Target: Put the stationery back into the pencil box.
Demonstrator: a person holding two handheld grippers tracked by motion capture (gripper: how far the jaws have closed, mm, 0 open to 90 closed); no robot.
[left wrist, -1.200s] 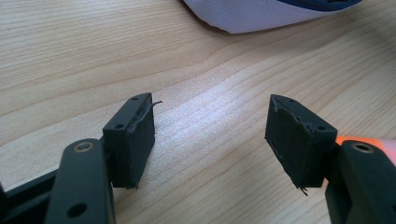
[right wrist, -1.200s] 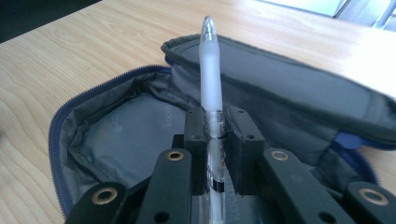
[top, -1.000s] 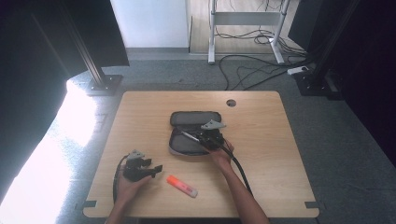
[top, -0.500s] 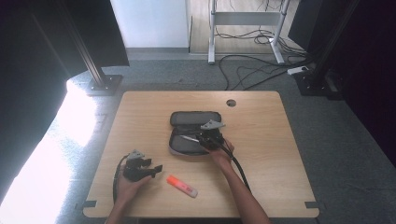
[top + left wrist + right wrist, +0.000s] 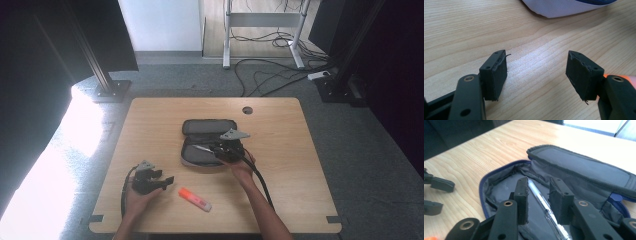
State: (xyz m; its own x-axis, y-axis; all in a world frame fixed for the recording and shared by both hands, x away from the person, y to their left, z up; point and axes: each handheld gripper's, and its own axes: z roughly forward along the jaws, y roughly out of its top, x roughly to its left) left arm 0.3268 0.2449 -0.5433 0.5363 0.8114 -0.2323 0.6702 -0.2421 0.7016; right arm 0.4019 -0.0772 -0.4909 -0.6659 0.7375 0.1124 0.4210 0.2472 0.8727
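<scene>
Right gripper (image 5: 537,192) jaws just opened off clear pen (image 5: 541,200), now lying free inside open grey pencil case (image 5: 584,172); left gripper (image 5: 536,72) wide, empty; pen likely light, stiff, slippery — regrip mid-barrel.

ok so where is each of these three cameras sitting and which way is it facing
High view: above the person's side, looking forward and down on the wooden table; forearms, left gripper, right gripper.
Left gripper view: on that gripper, low over the table, between its open jaws.
Right gripper view: on that gripper, into the open pencil case at a clear pen; its jaws have just been opening.
Shared: both gripper views catch the orange highlighter.
</scene>
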